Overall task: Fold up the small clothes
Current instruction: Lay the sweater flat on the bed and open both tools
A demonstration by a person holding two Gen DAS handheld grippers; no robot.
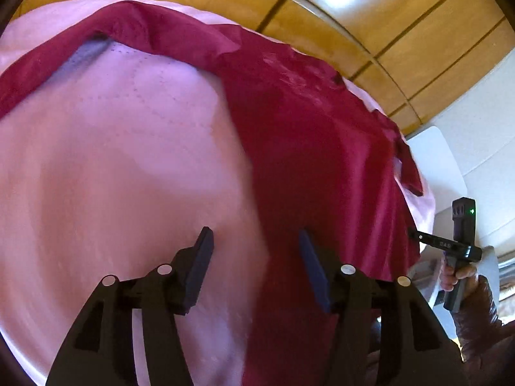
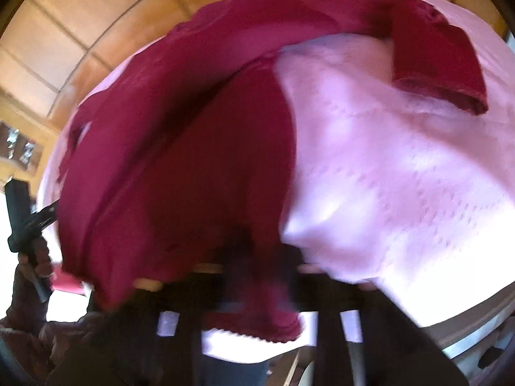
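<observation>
A dark red shirt (image 1: 299, 135) lies spread on a pink cloth (image 1: 112, 160) covering a round table. My left gripper (image 1: 256, 241) is open above the shirt's near edge, one finger over the pink cloth, the other over the red fabric. In the right wrist view the red shirt (image 2: 199, 148) is blurred and its hem drapes over my right gripper (image 2: 257, 276), hiding the fingertips. A sleeve (image 2: 441, 64) lies at the far right. The right gripper also shows in the left wrist view (image 1: 415, 234), at the shirt's right edge.
The pink cloth (image 2: 402, 177) covers the round table top. A wooden panelled floor (image 1: 370, 9) lies beyond the table. A white chair or furniture (image 1: 441, 160) stands at the right. The person's gloved hand (image 1: 466, 286) holds the right gripper's handle.
</observation>
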